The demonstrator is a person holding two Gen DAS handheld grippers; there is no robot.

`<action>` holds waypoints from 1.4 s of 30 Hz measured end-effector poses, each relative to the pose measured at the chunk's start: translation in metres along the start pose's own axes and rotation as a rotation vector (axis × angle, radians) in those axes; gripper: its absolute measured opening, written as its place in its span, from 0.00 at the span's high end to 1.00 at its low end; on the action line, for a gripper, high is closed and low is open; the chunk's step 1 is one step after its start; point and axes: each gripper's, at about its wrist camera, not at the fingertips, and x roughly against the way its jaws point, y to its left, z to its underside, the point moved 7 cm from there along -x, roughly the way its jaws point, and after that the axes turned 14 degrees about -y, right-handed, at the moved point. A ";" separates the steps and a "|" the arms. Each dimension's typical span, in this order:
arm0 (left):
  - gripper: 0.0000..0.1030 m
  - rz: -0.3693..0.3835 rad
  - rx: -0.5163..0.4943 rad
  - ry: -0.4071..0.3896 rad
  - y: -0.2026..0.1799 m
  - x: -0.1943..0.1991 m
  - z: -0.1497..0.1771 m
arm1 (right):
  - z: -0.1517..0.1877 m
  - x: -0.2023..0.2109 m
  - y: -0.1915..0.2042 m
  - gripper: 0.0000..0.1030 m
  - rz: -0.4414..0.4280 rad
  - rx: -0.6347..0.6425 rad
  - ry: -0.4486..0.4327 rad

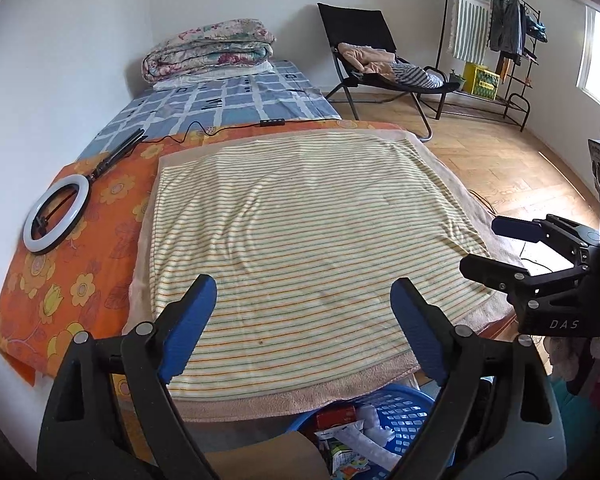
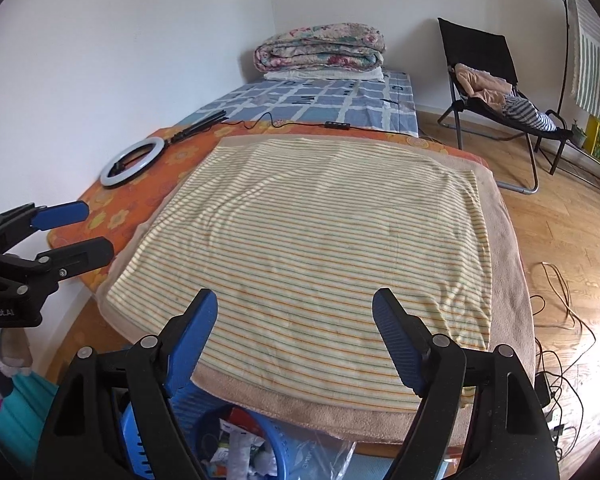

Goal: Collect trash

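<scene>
Striped towel point(image 1: 300, 240) over bed, ring light point(image 1: 56, 214) beside.

I can see only part of the blue basket point(image 1: 404, 412), cut off by the bottom edge and my gripper arms. The trash point(image 2: 240, 444) inside is too jumbled to identify, and printing on the carton point(image 1: 342, 458) is unreadable.

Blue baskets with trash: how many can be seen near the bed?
1. The blue basket stands on the floor at the near end of the bed, below the striped towel, with wrappers inside. Others may be hidden.
</scene>
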 end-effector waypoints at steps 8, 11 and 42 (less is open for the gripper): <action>0.02 -0.034 0.015 -0.006 0.010 0.001 0.003 | 0.000 -0.004 0.004 0.22 -0.001 -0.004 0.008; 0.02 -0.043 0.028 0.000 0.014 0.000 0.004 | 0.002 -0.006 0.003 0.22 0.013 0.006 0.013; 0.02 -0.062 0.024 0.023 0.014 -0.007 0.011 | 0.008 -0.004 -0.015 0.22 0.040 -0.053 0.028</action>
